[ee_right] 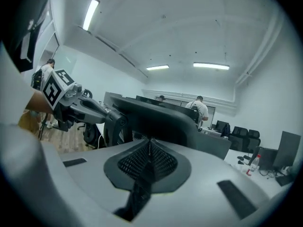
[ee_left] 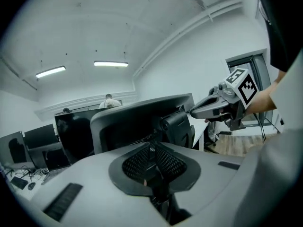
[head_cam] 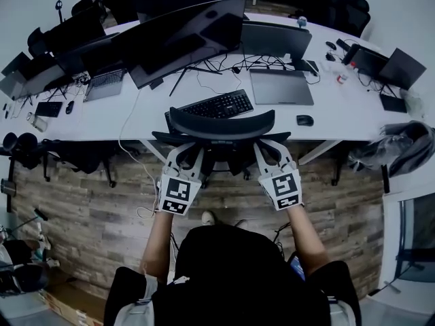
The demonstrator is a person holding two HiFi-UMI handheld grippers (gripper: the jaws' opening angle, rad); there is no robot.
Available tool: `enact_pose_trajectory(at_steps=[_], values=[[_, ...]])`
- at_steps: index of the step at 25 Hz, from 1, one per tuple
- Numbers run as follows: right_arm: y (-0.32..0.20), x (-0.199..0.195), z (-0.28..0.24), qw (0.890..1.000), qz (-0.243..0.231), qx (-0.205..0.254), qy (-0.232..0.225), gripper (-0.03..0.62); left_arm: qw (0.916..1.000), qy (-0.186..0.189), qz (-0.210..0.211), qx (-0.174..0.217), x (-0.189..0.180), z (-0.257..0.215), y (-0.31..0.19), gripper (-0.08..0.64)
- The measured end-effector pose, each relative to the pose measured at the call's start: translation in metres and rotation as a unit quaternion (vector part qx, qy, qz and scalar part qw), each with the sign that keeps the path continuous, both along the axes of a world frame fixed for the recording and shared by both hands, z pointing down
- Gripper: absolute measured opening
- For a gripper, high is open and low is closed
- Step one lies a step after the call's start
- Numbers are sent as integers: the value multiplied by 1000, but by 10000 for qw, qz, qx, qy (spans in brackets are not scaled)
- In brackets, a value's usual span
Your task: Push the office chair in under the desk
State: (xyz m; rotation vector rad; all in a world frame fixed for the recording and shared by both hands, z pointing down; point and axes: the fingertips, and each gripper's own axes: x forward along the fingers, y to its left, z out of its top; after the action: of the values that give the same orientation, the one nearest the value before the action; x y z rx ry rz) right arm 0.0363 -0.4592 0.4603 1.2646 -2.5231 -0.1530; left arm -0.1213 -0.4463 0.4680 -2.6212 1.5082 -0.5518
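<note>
The black office chair [head_cam: 221, 125] stands at the white desk [head_cam: 343, 113], its curved headrest just short of the desk's front edge. My left gripper [head_cam: 178, 149] holds the left side of the chair's back, below the headrest; my right gripper [head_cam: 264, 147] holds the right side. In the left gripper view the jaws [ee_left: 154, 174] are closed with black mesh pinched between them, the headrest [ee_left: 142, 112] just ahead. The right gripper view shows the same: jaws [ee_right: 144, 174] together on mesh, headrest [ee_right: 158, 119] beyond. The chair's seat and base are hidden.
On the desk ahead lie a black keyboard [head_cam: 217, 105], a mouse [head_cam: 305, 120], a closed laptop [head_cam: 281, 87] and a wide curved monitor [head_cam: 183, 32]. Cables hang at the desk's left leg [head_cam: 129, 148]. Another chair with a jacket [head_cam: 401, 148] stands right. People stand beyond the monitors.
</note>
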Motion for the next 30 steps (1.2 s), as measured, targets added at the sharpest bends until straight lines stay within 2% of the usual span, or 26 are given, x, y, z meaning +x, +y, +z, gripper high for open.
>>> enact_pose_trajectory(at_steps=[6,12,24,30], values=[[1,6,-5,9983,232,-108,-522,25,9991,369,-223,51,-3,-8,6,17],[1,9,0,9968,393,-125,-682,25,9970,662,-386,139,0,-13,6,14],[0,15,4,9956,555,-100,-751,25,9950,844,-517,116,-3,-8,6,14],[0,16,5,9952,572,-100,-788,25,9953,783,-546,136,-6,-7,6,14]])
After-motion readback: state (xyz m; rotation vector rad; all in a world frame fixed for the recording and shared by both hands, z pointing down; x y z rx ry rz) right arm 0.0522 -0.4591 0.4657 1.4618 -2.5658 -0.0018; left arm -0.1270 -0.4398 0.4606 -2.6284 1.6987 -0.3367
